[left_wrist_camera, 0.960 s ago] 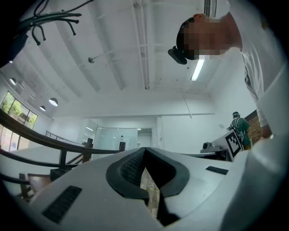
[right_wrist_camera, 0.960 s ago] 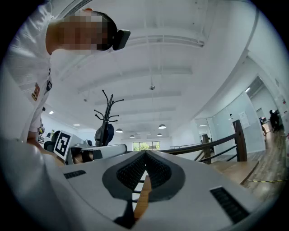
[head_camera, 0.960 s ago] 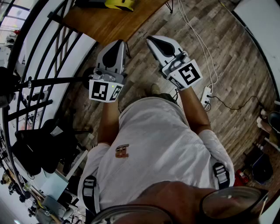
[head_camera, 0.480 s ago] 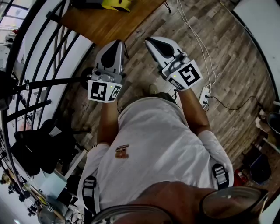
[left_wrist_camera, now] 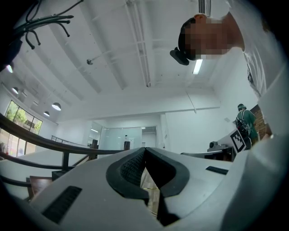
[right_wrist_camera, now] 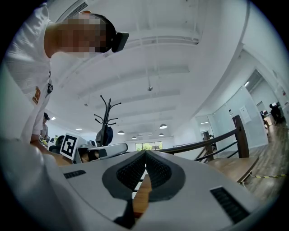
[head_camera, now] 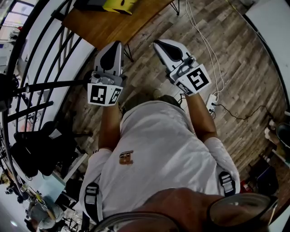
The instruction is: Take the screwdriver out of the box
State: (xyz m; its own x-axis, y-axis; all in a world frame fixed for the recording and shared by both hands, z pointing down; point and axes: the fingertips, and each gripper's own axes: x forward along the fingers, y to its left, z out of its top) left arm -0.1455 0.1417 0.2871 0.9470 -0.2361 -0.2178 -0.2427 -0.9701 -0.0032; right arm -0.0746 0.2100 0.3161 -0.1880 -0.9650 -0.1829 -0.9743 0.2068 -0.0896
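No screwdriver and no box can be made out in any view. In the head view a person holds both grippers out in front of the chest, over a wooden plank floor. My left gripper [head_camera: 114,44] is shut with nothing in it, and its pads meet at the tip in the left gripper view [left_wrist_camera: 144,149]. My right gripper [head_camera: 157,43] is also shut and holds nothing, its pads closed together in the right gripper view [right_wrist_camera: 145,152]. Both point slightly upward into the room, side by side and apart.
A wooden table [head_camera: 111,25] with a yellow object [head_camera: 121,4] on it stands ahead. A black railing [head_camera: 45,84] runs along the left. A power strip [head_camera: 211,102] with white cables lies on the floor at right. A coat stand [right_wrist_camera: 106,115] and another person [left_wrist_camera: 244,121] are farther off.
The left gripper has drifted a little to the left. The right gripper has barely moved. Both stay shut and without a load.
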